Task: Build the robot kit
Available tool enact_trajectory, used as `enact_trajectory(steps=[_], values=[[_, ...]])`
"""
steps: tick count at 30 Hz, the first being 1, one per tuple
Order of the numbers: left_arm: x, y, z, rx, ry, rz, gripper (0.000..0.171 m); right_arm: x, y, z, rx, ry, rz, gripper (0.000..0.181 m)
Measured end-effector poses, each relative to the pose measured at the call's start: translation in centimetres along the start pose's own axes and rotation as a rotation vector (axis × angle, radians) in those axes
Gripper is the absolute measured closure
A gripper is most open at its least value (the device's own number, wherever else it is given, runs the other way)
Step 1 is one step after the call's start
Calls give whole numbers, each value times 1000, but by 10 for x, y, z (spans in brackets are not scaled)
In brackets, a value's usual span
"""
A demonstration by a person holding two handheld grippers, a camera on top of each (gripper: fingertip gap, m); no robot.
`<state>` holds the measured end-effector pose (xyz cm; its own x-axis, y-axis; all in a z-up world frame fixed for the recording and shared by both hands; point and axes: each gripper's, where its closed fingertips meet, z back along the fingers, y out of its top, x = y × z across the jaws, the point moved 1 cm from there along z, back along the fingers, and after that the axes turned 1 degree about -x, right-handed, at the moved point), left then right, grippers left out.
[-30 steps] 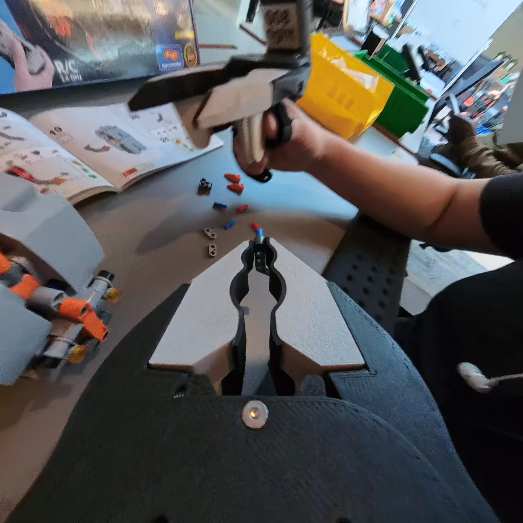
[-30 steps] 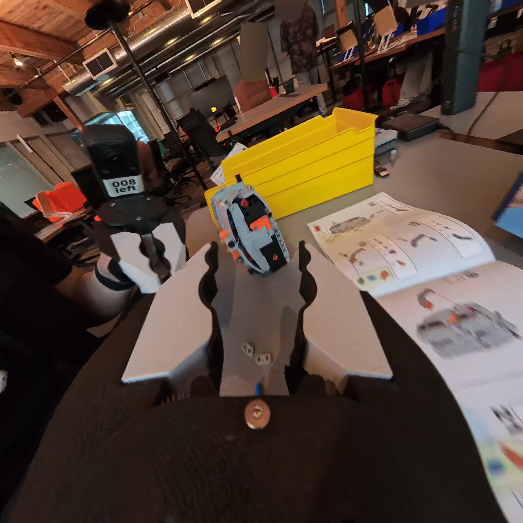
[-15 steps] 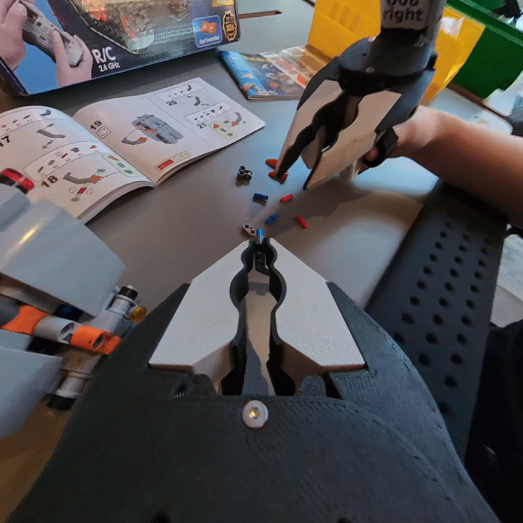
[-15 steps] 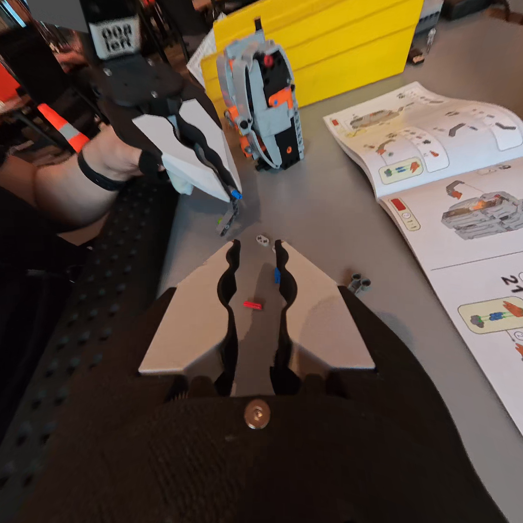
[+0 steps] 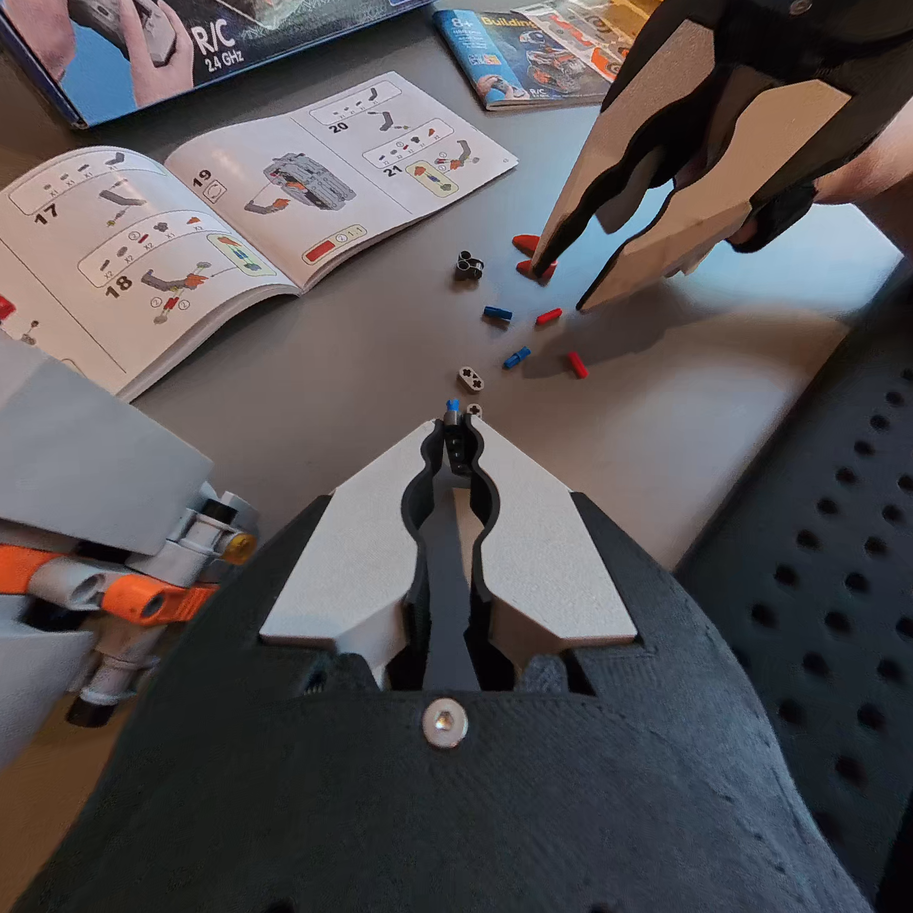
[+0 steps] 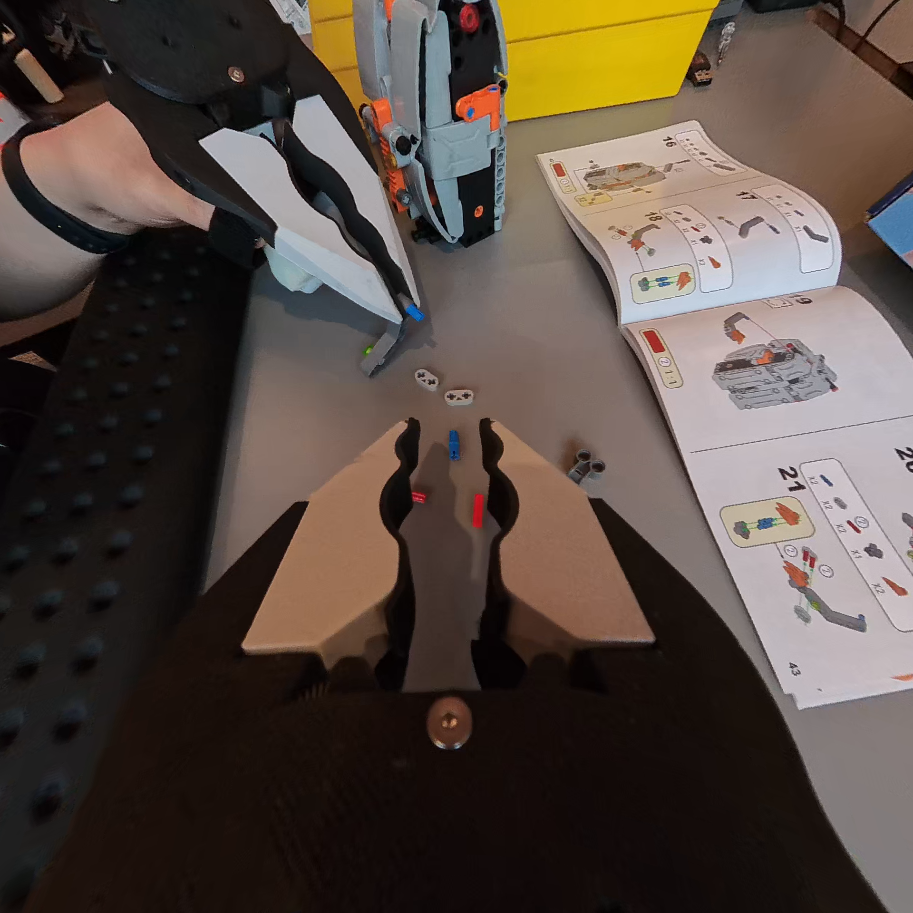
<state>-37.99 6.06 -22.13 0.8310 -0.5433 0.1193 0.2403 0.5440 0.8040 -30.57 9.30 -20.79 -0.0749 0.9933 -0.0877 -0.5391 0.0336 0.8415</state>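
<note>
Grey bent plastic beam with blue pin (image 6: 390, 341): clenched in left gripper (image 5: 453, 420) fingers; may slip.
Right gripper (image 6: 448, 425) fingers released, straddling small blue plastic pin (image 6: 453, 443) on grey worktop (image 6: 518, 346); could scatter it.

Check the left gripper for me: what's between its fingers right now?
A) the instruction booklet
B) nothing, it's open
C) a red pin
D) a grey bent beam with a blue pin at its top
D: the left gripper is shut on the grey bent beam, whose blue pin sticks out at the fingertips.
</note>
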Motion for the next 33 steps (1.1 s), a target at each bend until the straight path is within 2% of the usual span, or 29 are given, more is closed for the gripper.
enact_trajectory(steps=[10,20,24,28,31,33], values=[[-1,-19,-10,-82,-11,-89,164,11,-8,4,-56,-70,38,156],[3,-14,-8,-46,-83,-32,165,11,-11,3,-93,-84,65,155],[5,-1,-1,44,-104,0,165,-15,11,-3,-13,20,1,151],[8,16,10,164,-163,76,166,-47,34,-19,86,204,-190,148],[13,25,18,236,-219,101,166,-53,43,-27,137,278,-293,149],[14,28,20,255,-223,103,166,-48,44,-30,150,276,-344,150]])
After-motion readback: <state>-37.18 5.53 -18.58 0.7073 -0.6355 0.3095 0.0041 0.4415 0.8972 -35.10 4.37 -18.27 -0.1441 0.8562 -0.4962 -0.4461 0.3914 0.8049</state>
